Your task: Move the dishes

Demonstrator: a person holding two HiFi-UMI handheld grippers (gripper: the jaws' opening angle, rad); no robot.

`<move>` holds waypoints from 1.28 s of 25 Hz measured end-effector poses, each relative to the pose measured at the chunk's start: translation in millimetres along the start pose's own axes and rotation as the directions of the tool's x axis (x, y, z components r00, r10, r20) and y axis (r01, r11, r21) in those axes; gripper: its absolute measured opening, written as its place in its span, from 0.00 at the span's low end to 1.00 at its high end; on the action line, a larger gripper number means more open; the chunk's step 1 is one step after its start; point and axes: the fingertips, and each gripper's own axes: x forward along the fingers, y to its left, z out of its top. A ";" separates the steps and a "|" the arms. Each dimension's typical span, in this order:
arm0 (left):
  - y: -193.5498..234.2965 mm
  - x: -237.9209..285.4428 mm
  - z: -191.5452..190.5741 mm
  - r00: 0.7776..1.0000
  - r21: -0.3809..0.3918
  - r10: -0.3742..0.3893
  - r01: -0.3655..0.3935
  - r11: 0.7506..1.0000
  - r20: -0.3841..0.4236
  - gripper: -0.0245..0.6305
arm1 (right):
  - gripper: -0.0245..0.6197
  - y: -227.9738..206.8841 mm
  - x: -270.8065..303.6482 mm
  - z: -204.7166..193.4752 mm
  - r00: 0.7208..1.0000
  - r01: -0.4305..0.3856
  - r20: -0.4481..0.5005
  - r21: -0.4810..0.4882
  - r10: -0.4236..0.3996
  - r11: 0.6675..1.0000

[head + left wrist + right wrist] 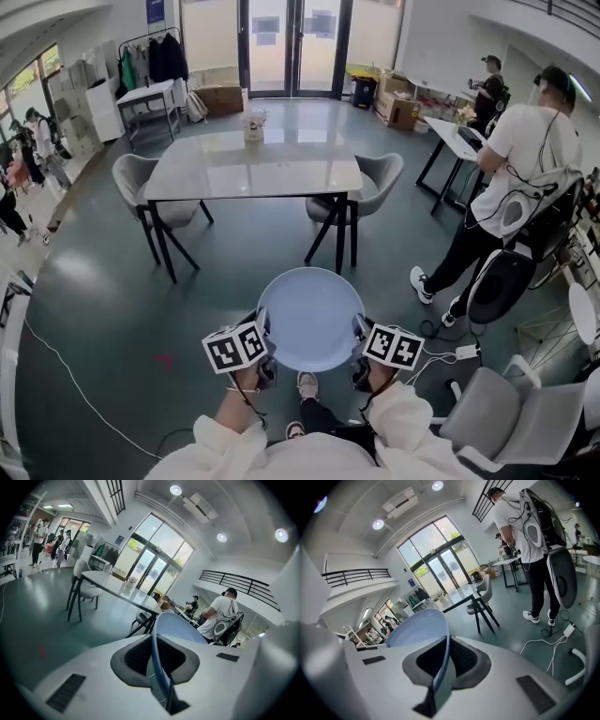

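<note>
Head view shows a pale blue plate held level in the air between the two grippers, above the green floor and the wearer's shoes. The left gripper pinches the plate's left rim and the right gripper pinches its right rim, with each marker cube just behind the rim.

Left gripper view has the jaws closed tight on the rim, which runs edge-on between the dark pads, the rest of the plate rising beyond them. Right gripper view shows the same clamp: the jaws are shut on the thin blue edge, and the plate's bowl spreads out to the left.

Ahead of the plate stands a grey table, well apart from it, with a chair at each end. A person in a white shirt stands at the right beside another table.
</note>
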 end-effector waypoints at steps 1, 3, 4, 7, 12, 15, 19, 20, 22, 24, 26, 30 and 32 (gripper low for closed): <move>2.5 3.1 4.0 1.000 -0.002 0.002 -0.002 1.000 0.000 0.07 | 0.15 2.0 5.0 2.6 1.000 0.000 -0.002 -0.002 0.000 1.000; 5.4 7.4 8.6 1.000 -0.002 0.004 -0.004 1.000 -0.002 0.07 | 0.15 3.9 12.2 6.9 1.000 -0.001 -0.005 -0.003 0.001 1.000; 5.6 9.5 8.4 1.000 -0.001 0.004 -0.004 1.000 -0.004 0.07 | 0.15 2.8 14.4 8.3 1.000 -0.001 -0.005 -0.002 0.001 1.000; 5.7 16.2 7.0 1.000 0.007 0.013 -0.013 1.000 -0.004 0.07 | 0.15 -1.4 20.2 12.4 1.000 0.002 -0.006 -0.002 -0.002 1.000; 14.9 37.4 16.8 0.999 -0.002 0.034 -0.034 0.999 -0.009 0.07 | 0.15 -4.0 44.2 20.8 1.000 0.000 -0.028 0.001 0.000 1.000; 19.2 62.3 32.7 0.999 -0.012 0.038 -0.038 0.999 -0.005 0.07 | 0.15 -5.5 69.3 38.1 0.999 -0.005 -0.032 -0.001 0.005 1.000; 15.7 90.8 54.0 0.999 -0.010 0.042 -0.042 0.999 -0.001 0.07 | 0.15 -10.7 94.7 64.6 0.999 -0.011 -0.034 0.000 0.011 1.000; 14.6 98.4 59.6 0.999 -0.009 0.042 -0.042 0.999 0.000 0.07 | 0.15 -12.0 101.2 72.0 0.999 -0.013 -0.033 0.000 0.013 1.000; 10.7 113.4 70.5 0.999 -0.007 0.042 -0.042 0.999 0.002 0.07 | 0.15 -15.1 112.6 87.6 0.999 -0.016 -0.030 0.002 0.016 1.000; 5.4 129.0 79.1 0.999 -0.002 0.040 -0.040 0.999 0.002 0.07 | 0.15 -21.0 123.0 102.5 0.999 -0.019 -0.027 0.004 0.019 1.000; 3.0 145.1 85.6 0.999 0.008 0.040 -0.040 0.999 0.000 0.07 | 0.15 -27.6 134.7 114.4 0.999 -0.021 -0.024 0.008 0.022 1.000; 0.1 172.9 99.9 0.999 0.020 0.041 -0.041 0.999 0.001 0.07 | 0.15 -36.9 156.4 133.9 0.999 -0.025 -0.022 0.016 0.025 1.000; -2.0 186.8 106.8 0.999 0.024 0.039 -0.039 0.999 0.002 0.07 | 0.15 -41.4 166.5 144.2 0.999 -0.026 -0.019 0.017 0.027 1.000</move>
